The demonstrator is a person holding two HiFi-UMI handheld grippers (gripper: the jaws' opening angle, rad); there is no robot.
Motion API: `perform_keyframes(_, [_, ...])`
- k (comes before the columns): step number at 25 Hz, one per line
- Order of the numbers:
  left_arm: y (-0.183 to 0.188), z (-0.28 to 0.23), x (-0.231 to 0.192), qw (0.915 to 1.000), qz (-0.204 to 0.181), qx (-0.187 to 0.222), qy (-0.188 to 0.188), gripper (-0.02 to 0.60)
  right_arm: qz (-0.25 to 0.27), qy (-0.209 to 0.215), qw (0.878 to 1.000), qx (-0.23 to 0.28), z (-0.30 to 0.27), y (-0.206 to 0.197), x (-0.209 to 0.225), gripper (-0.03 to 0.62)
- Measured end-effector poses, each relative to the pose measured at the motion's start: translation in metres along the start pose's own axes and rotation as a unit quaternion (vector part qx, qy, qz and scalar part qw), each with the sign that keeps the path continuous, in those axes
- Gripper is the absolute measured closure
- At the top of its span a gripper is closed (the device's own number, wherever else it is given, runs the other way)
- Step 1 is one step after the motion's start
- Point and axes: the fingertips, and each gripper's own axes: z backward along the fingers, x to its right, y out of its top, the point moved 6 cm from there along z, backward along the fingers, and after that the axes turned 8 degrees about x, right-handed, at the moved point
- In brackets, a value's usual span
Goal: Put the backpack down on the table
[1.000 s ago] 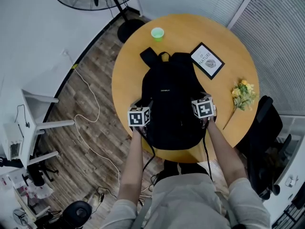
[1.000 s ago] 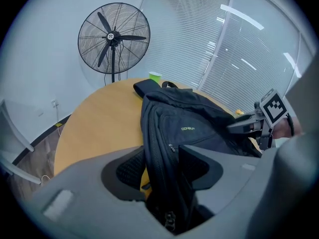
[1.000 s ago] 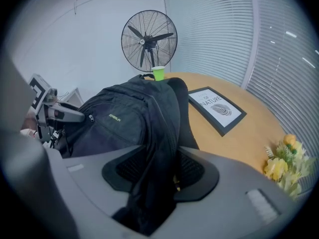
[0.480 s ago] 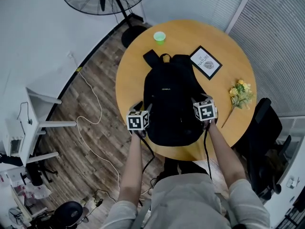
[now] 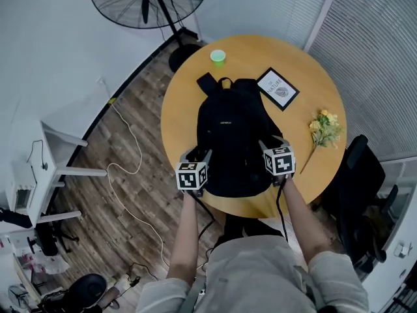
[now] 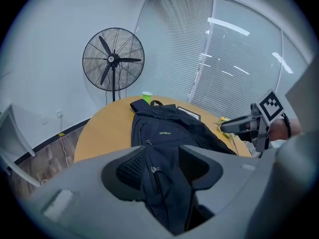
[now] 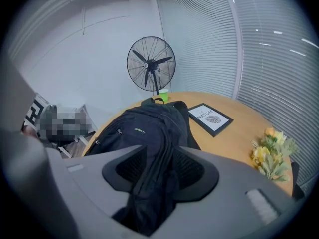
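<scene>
Atop one table (image 5: pixel 186 103), one backpack (image 5: pixel 231 132) (left tool (image 6: pixel 162 166), right tool (image 7: pixel 159 171) gripping).

Matt black cloth backpack (image 5: pixel 232 139) lies on a smooth, satiny wooden table (image 5: pixel 182 106)
</scene>
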Motion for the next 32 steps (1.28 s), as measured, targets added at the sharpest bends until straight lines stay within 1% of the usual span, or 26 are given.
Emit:
perform_keyframes(6, [0.004, 0.026, 0.023, 0.9994, 0.019, 0.03, -0.004, 0.367, -0.008, 0.004, 0.999, 0.033, 0.028, 0.011, -0.014, 0.419])
perform_keyframes(13, [0.023, 0.056, 0.048, 0.9975, 0.019, 0.068, -0.003, 0.367, -0.01, 0.018, 0.998, 0.067, 0.052, 0.026, -0.028, 0.418])
perform_keyframes(17, [0.021, 0.072, 0.062, 0.997, 0.019, 0.075, -0.007, 0.367, -0.008, 0.026, 0.997, 0.07, 0.066, 0.025, -0.036, 0.419])
perform_keyframes(21, [0.022, 0.083, 0.066, 0.9954, 0.033, 0.09, -0.003, 0.367, -0.003, 0.031, 0.997, 0.069, 0.074, 0.022, -0.044, 0.419])
perform_keyframes(23, [0.024, 0.086, 0.067, 0.9946, 0.035, 0.098, -0.001, 0.367, -0.01, 0.03, 0.997, 0.073, 0.08, 0.02, -0.045, 0.421])
perform_keyframes(25, [0.024, 0.088, 0.068, 0.9943, 0.031, 0.102, 0.007, 0.367, -0.019, 0.026, 0.997, 0.076, 0.083, 0.018, -0.045, 0.422])
perform_keyframes(28, [0.015, 0.091, 0.07, 0.9944, 0.03, 0.096, 0.03, 0.367, -0.042, 0.019, 0.996, 0.081, 0.089, 0.013, -0.044, 0.425])
perform_keyframes(30, [0.009, 0.09, 0.073, 0.9951, 0.03, 0.088, 0.035, 0.367, -0.054, 0.016, 0.995, 0.083, 0.093, 0.011, -0.043, 0.428])
perform_keyframes(32, [0.007, 0.089, 0.075, 0.9954, 0.032, 0.083, 0.036, 0.367, -0.054, 0.016, 0.995, 0.084, 0.094, 0.012, -0.044, 0.435])
